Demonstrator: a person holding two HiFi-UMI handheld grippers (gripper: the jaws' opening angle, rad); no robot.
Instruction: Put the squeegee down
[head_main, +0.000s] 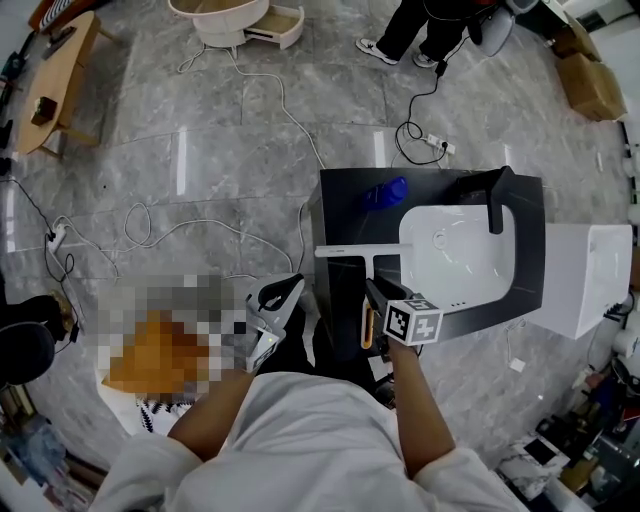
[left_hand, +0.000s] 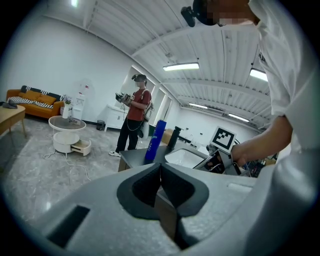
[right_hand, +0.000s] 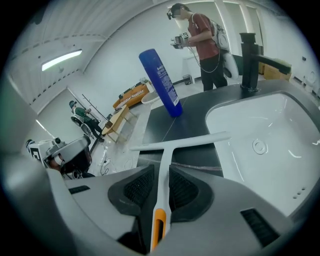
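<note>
Clearly the putting-down is not yet finished. The right tool (right_hand: 161, 182) is clenching the squeegee (right_hand: 182, 141) by its white handle, both jaws pressing on the stem just ahead of the orange insert, so the squeegee is riding in the tool rather than lying free. Its long white blade is stretching crosswise over the front part of the dark counter (right_hand: 167, 117), with one end reaching toward the rim of the white basin (right_hand: 270, 135). Whether the blade is touching the counter or hanging just above it, I cannot tell from any view. A blue bottle (right_hand: 161, 82) is standing farther back on the counter, well apart from the blade, and a black faucet (right_hand: 249, 57) is rising behind the basin. The left tool (left_hand: 160, 185) is sitting clenched on nothing, its jaws meeting with no gap, off to the left of the counter and taking no part. As I am judging it, the bringing-over is looking done, since the squeegee is at the counter. What is remaining is lowering it until handle and blade are resting flat on the dark surface, then letting the jaws part and drawing the tool back without dragging the squeegee along.
</note>
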